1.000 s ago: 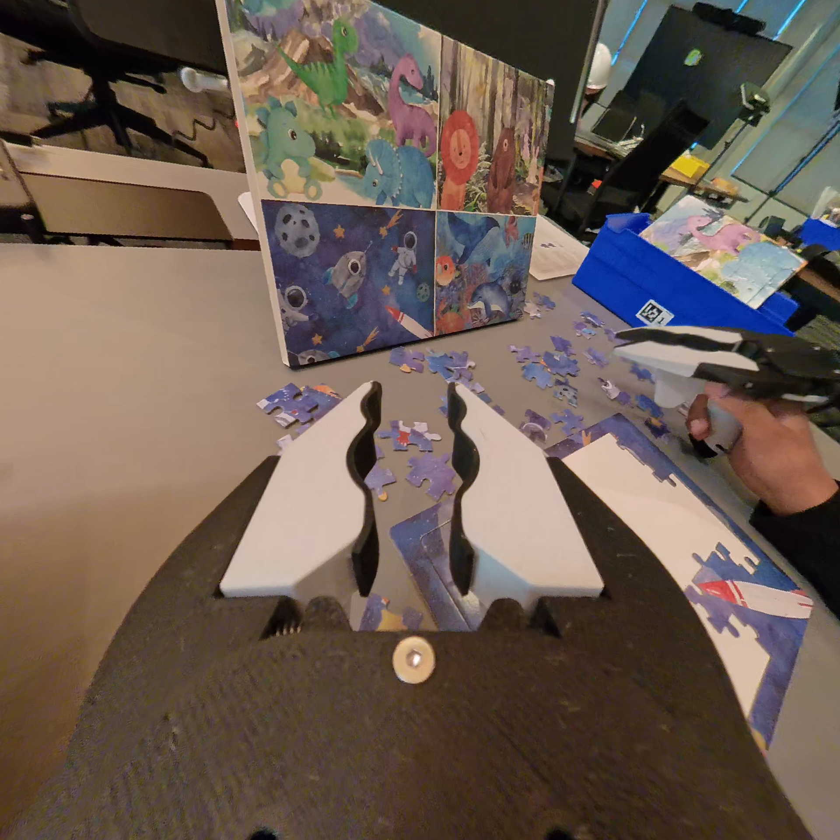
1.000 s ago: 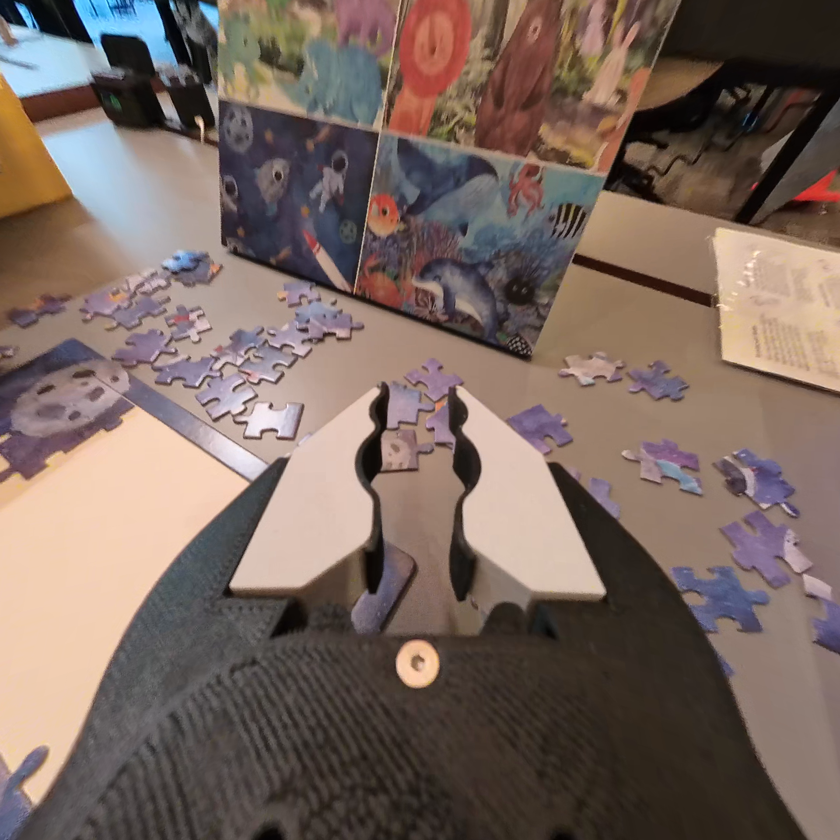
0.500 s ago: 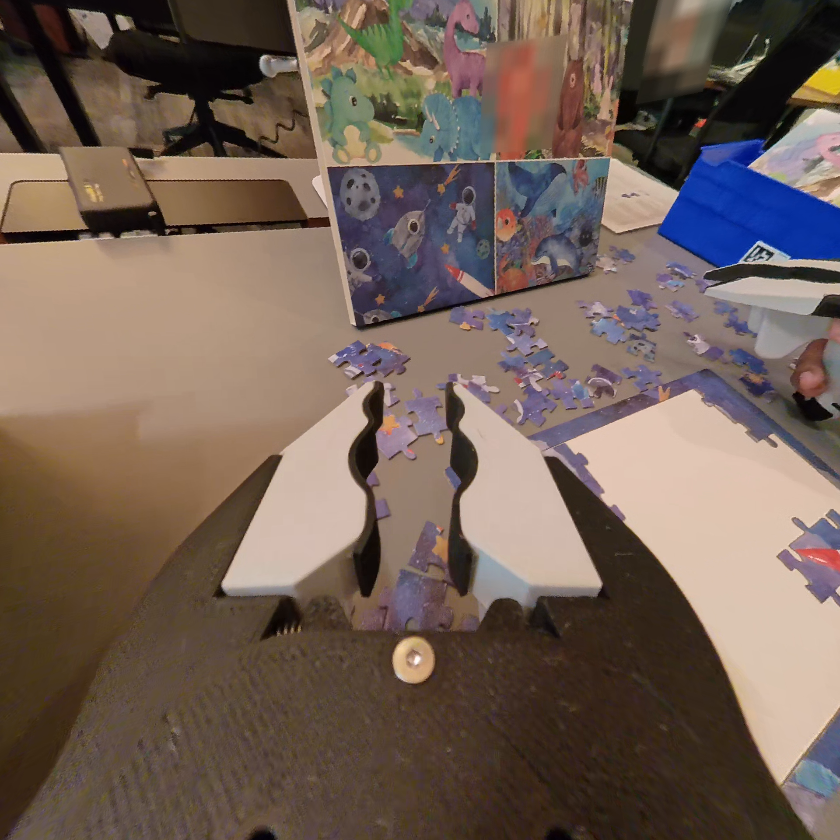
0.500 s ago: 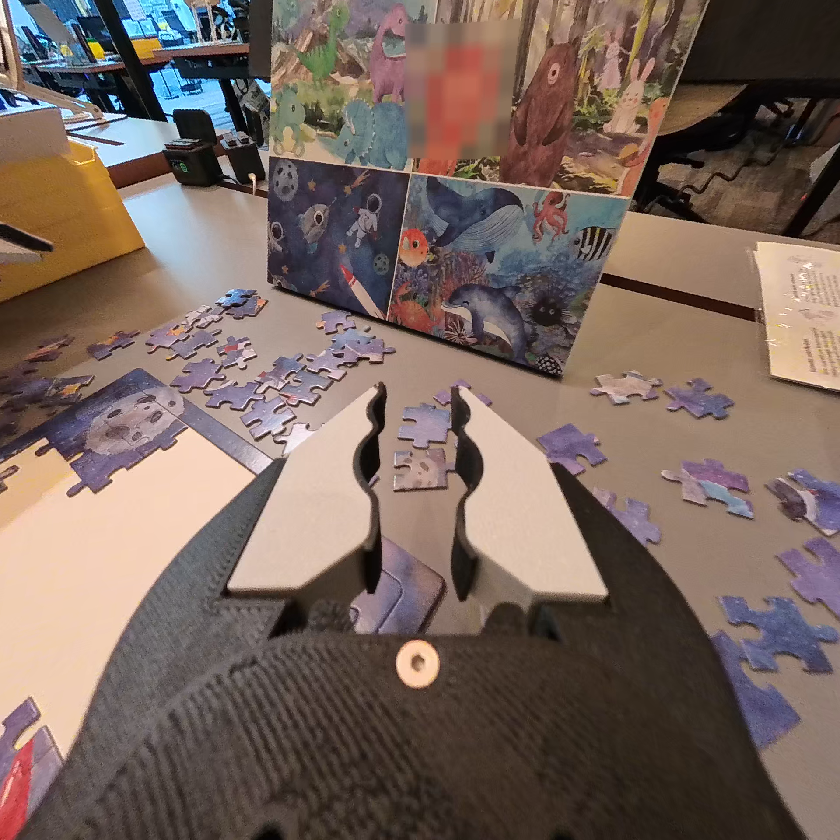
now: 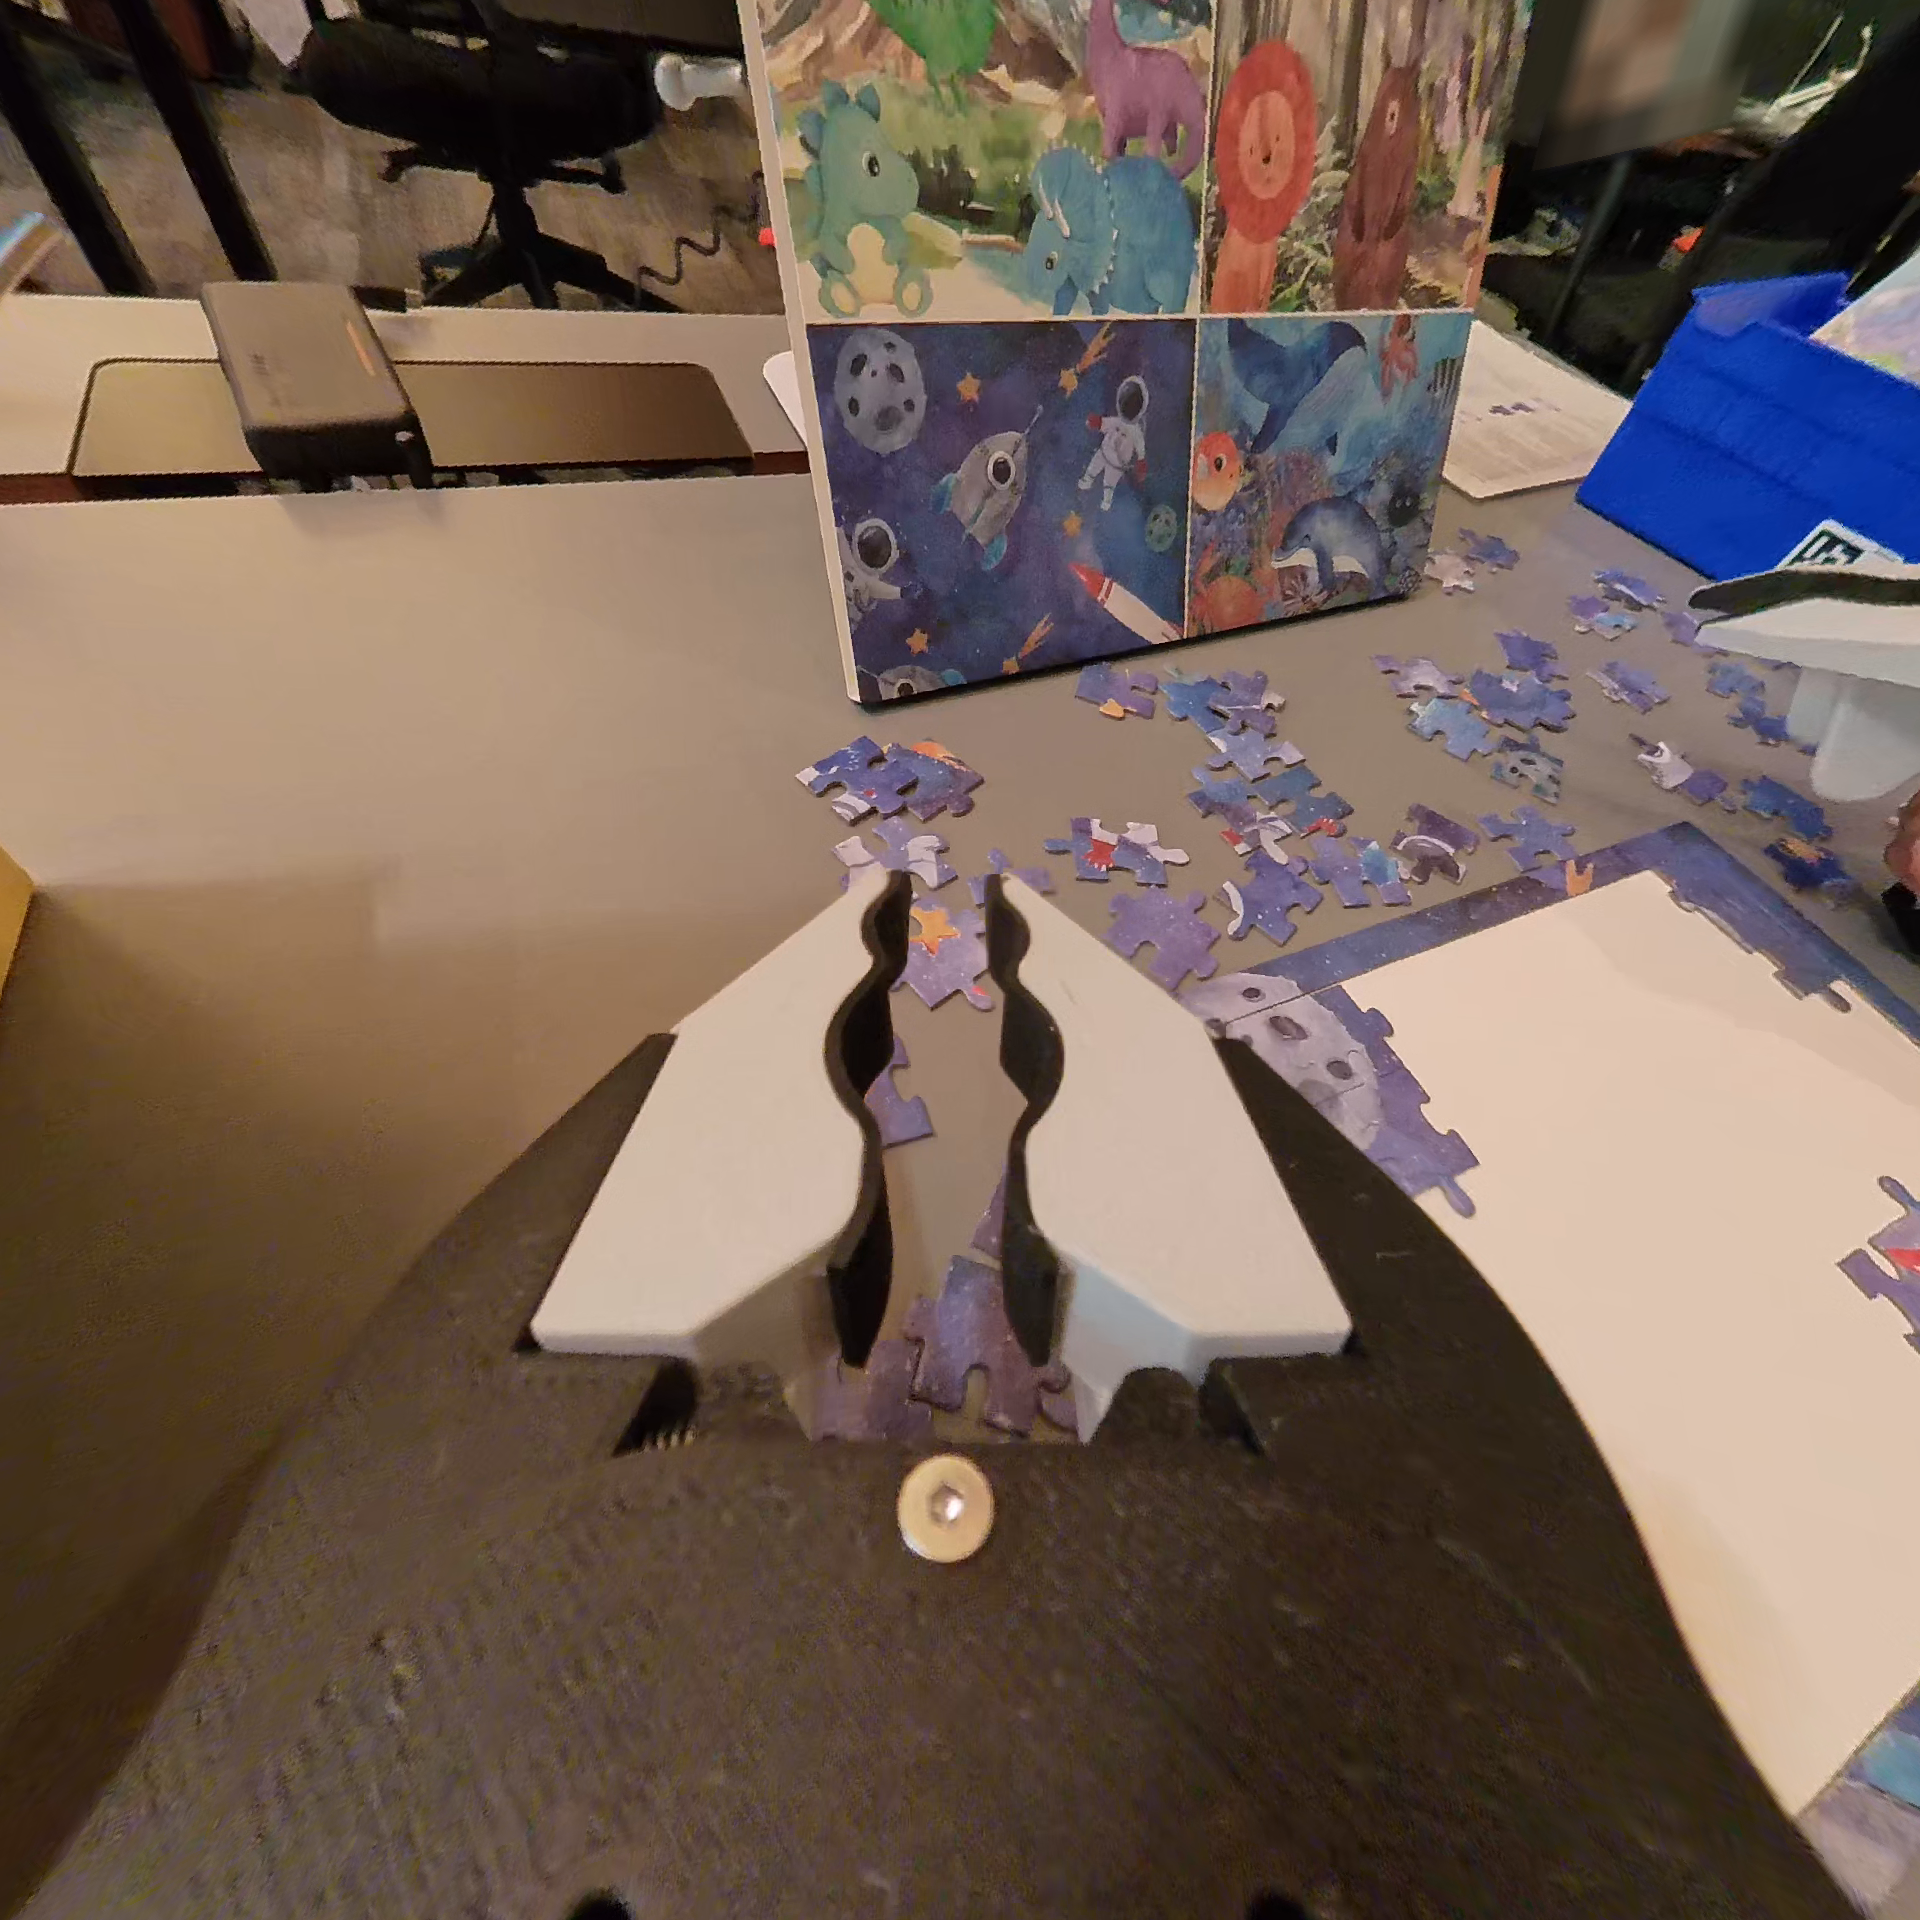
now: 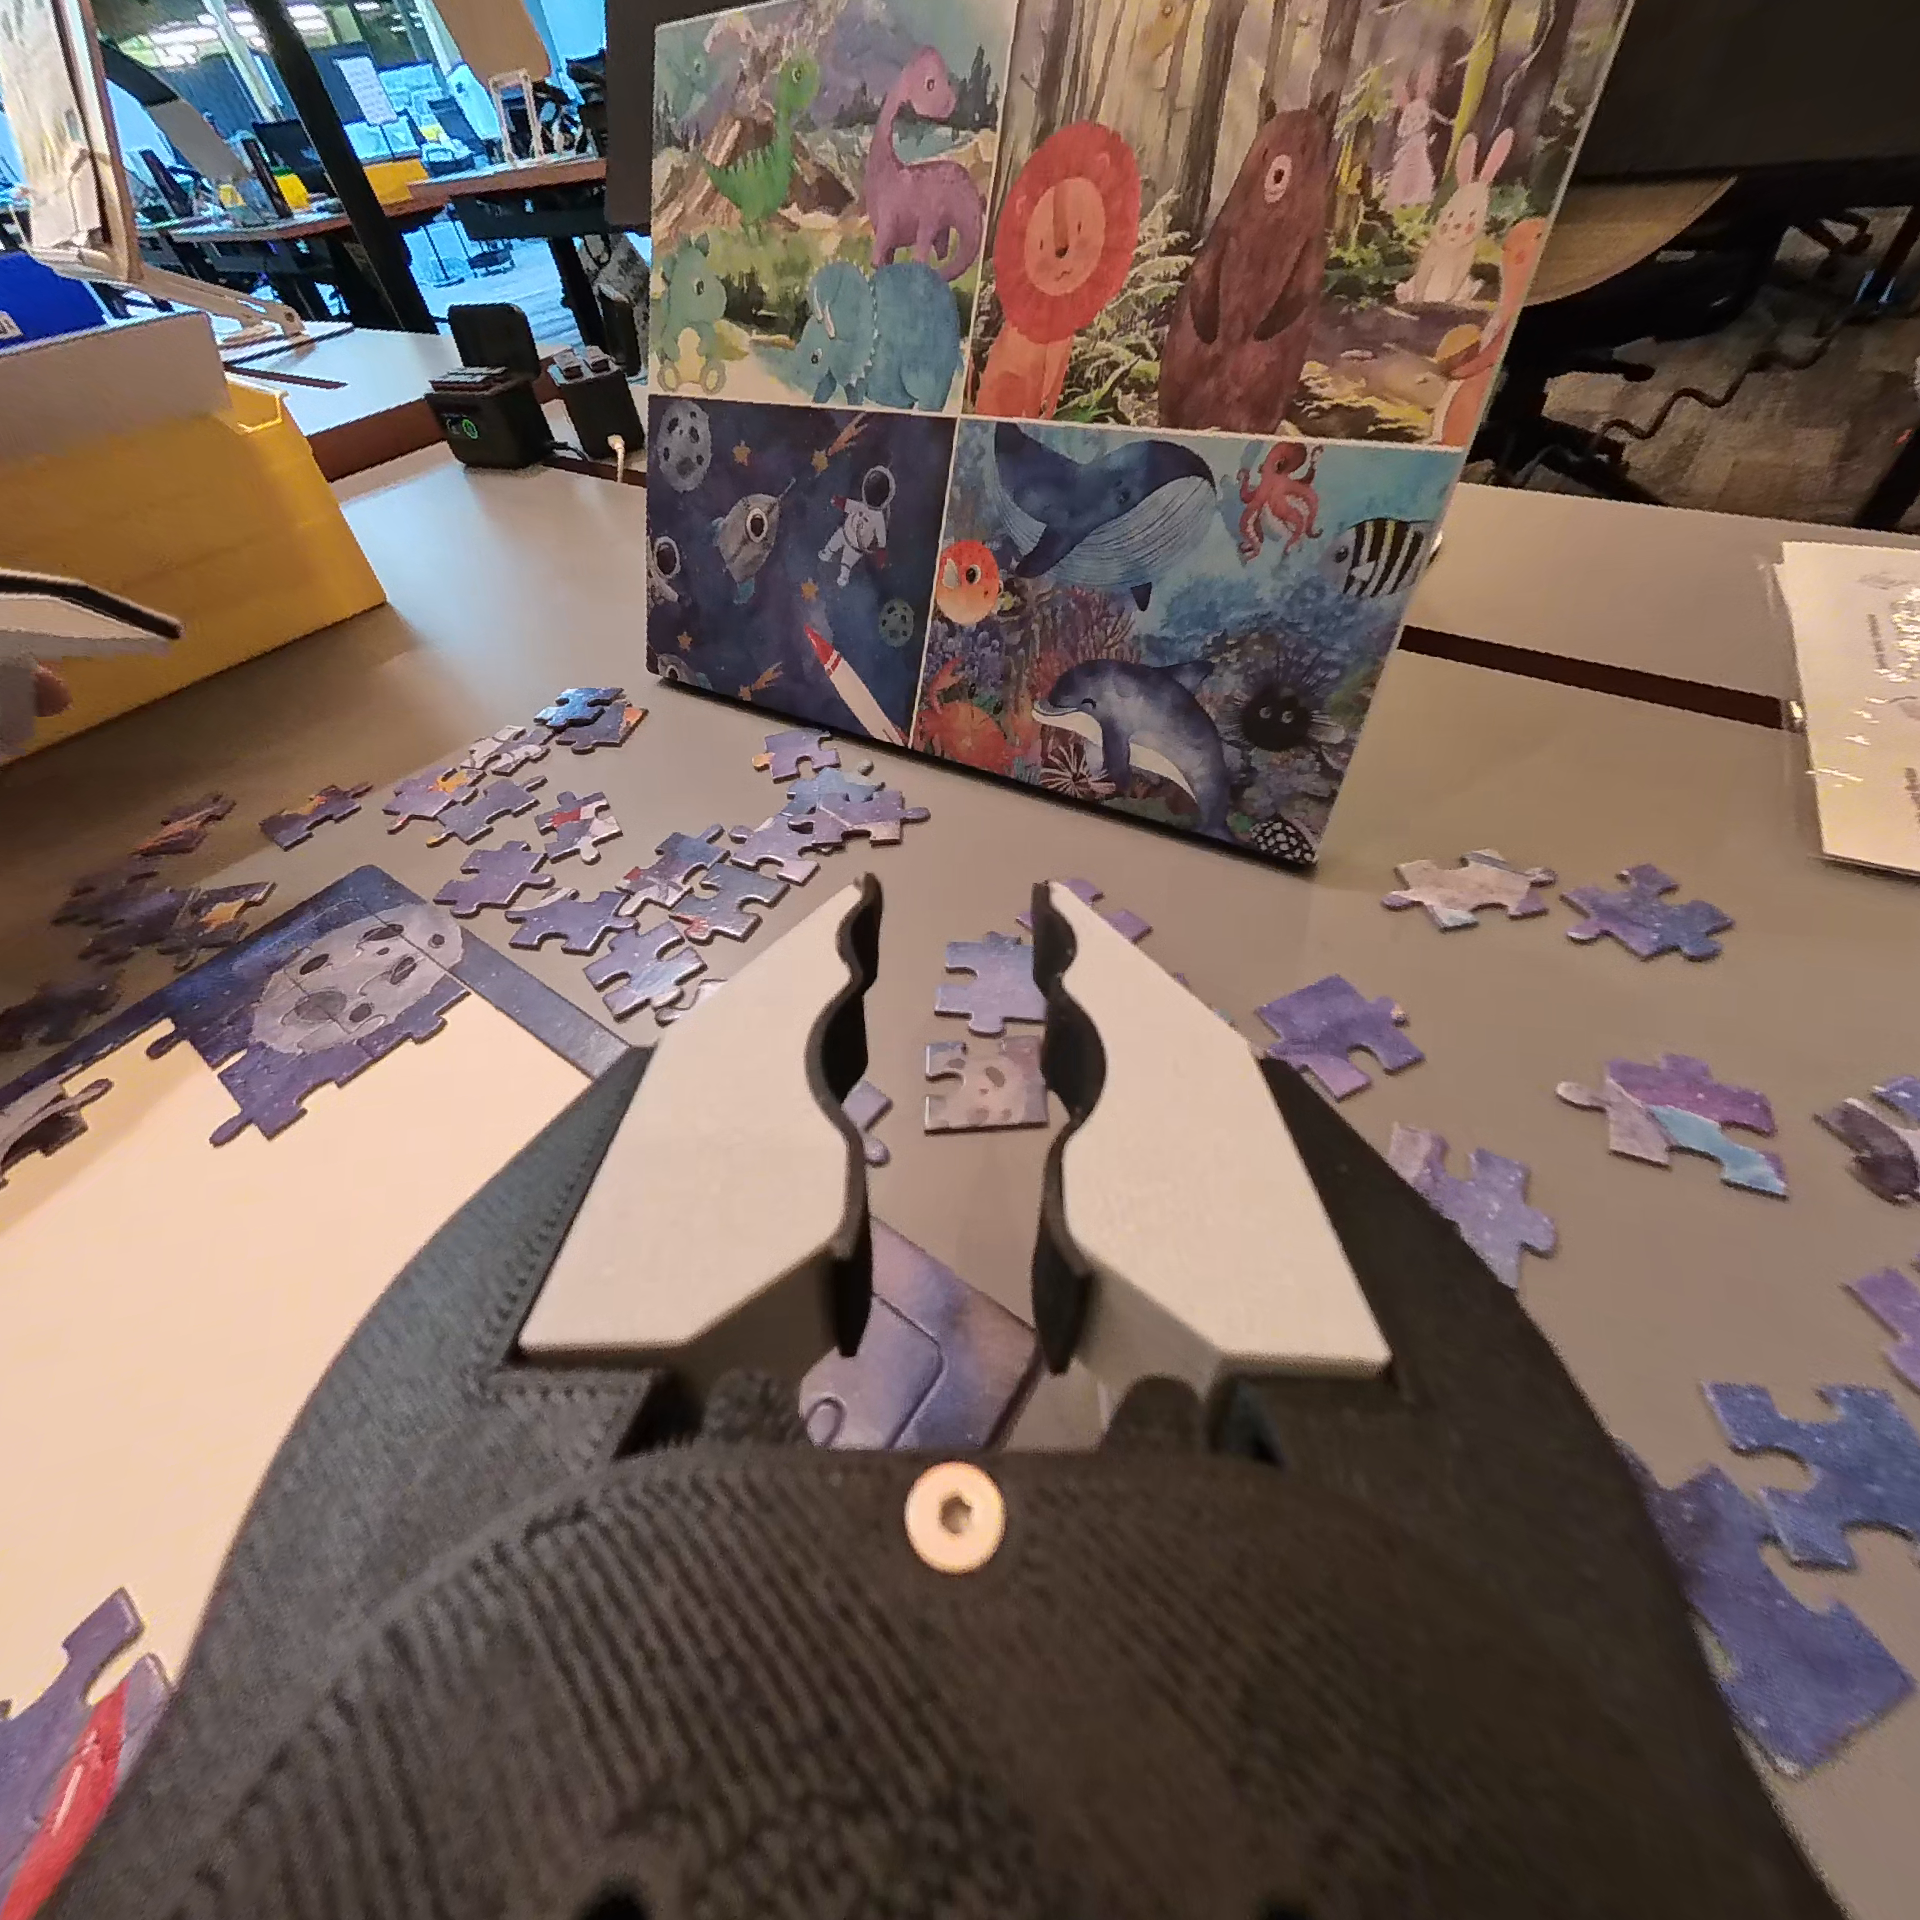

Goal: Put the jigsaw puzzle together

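Note:
My left gripper hovers over loose blue puzzle pieces on the grey table. Its jaws stand narrowly apart and hold nothing. A piece with an orange star lies on the table, seen between the fingers. My right gripper is open and empty above a blue piece and a grey moon piece. The puzzle board with its white bare middle lies to the right of the left gripper; it also shows at the left in the right wrist view. A moon section sits in its corner.
A picture box stands upright behind the pieces. A blue bin is at the far right and a yellow bin at the far left. A printed sheet lies at the right. Several loose pieces are scattered about.
My left gripper has swung left off the board's corner to over the loose pieces, and its jaws have narrowed on nothing. My right gripper has drawn back and up a little, still open.

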Motion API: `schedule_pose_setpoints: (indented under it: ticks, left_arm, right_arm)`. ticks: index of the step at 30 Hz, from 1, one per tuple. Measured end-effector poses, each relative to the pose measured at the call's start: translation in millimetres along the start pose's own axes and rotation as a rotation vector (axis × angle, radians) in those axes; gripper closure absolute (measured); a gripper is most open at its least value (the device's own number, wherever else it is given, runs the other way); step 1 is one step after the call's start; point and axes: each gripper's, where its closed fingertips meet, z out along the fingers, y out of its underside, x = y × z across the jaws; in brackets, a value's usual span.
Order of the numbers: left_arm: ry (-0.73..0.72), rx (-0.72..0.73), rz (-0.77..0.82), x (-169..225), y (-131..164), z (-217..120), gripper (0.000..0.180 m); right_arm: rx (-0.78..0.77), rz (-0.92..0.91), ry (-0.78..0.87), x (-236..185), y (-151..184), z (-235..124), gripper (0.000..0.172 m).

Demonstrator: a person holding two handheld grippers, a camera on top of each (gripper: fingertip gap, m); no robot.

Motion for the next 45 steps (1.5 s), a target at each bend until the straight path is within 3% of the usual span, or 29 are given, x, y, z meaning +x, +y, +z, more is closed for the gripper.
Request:
schedule_pose_setpoints:
  ticks: [10,45]
  left_arm:
    - [-0.014,-0.012,0.003,-2.5,3.3,2.4,0.18]
    - [-0.033,-0.058,-0.008,-9.3,20.5,15.0,0.18]
  right_arm:
    - [-0.022,-0.039,-0.005,-6.2,2.6,2.6,0.144]
    - [-0.047,-0.058,-0.014,-10.3,8.1,6.5,0.144]
